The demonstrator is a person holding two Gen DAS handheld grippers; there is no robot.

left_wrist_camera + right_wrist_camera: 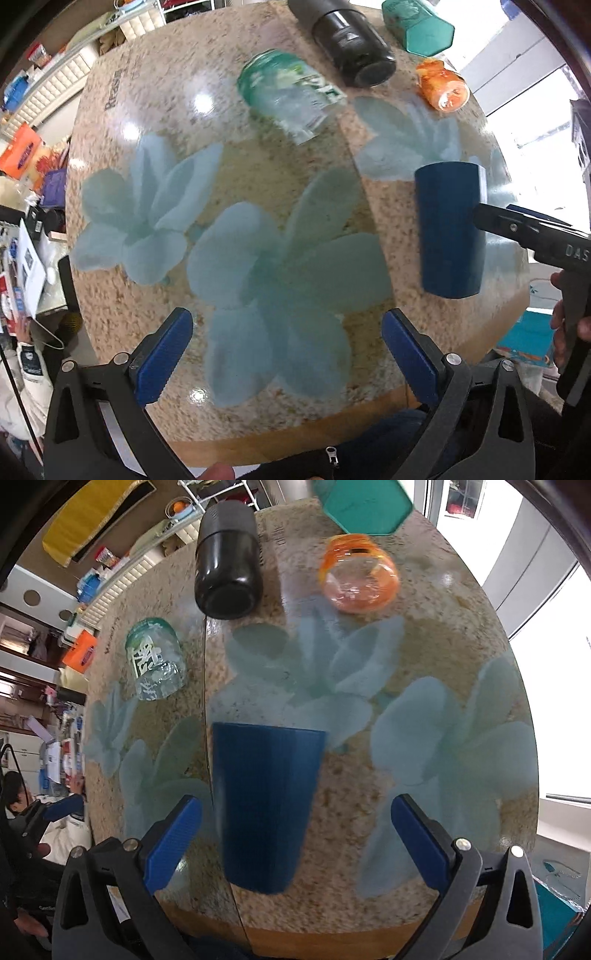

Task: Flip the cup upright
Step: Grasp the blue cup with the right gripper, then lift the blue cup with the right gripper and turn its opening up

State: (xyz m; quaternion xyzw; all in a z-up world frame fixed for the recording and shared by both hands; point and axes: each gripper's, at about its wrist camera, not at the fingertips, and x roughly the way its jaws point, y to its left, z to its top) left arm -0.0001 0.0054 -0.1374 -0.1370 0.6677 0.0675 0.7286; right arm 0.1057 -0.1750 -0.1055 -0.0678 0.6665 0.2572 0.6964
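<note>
the blue cup (266, 808) lies, perhaps on its side, on the flowered table (436, 657), between the spread-apart right gripper (295, 845); left gripper (288, 354) gapes wide, cup at its two o'clock.

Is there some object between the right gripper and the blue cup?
No. In the right wrist view, the blue cup lies just ahead of the open right gripper, with only bare flowered table between them.

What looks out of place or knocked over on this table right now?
Every vessel seems to be off its base. The blue cup looks inverted, wide end down, narrow closed end up. The black cup, green printed glass, orange glass and teal container all appear tipped. No spill is visible.
</note>
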